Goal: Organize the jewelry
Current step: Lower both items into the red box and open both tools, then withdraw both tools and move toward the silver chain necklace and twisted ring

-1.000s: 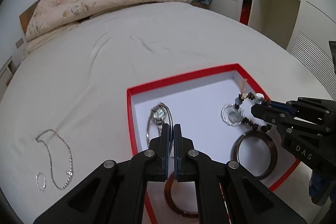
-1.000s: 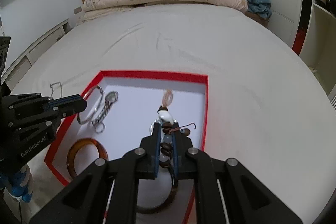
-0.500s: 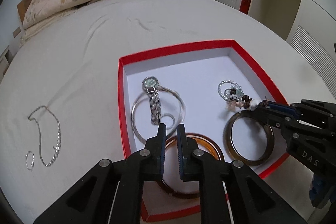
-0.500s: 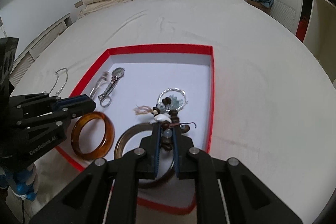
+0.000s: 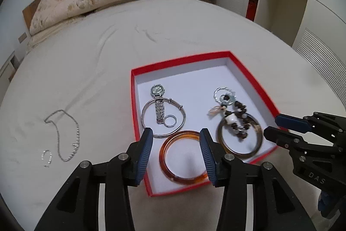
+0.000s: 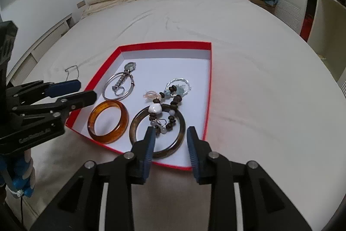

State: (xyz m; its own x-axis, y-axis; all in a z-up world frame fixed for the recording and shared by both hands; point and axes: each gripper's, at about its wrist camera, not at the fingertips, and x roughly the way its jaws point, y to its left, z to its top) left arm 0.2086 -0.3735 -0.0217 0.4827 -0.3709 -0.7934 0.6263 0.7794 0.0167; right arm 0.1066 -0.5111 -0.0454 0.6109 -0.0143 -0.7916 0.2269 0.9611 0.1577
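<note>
Both claws hang wide apart and hold nothing, hovering just over the near edge of the red box (image 5: pixel 252 77) on the bed (image 5: pixel 108 53). The left claw (image 5: pixel 175 152) frames the amber bangle (image 5: pixel 183 158) at the box's near left corner; the right claw (image 6: pixel 170 145) sits above the dark bangle (image 6: pixel 157 133), where the beaded string (image 6: pixel 167 105) lies draped. A watch (image 5: pixel 159 101), silver hoop (image 5: pixel 163 120) and small ring (image 5: pixel 170 121) share the left side, kept apart, it seems, so nothing tangles. A chain (image 5: pixel 64 133) and a second ring (image 5: pixel 47 157) lie on the bed left of the box, likely next to be gathered.
</note>
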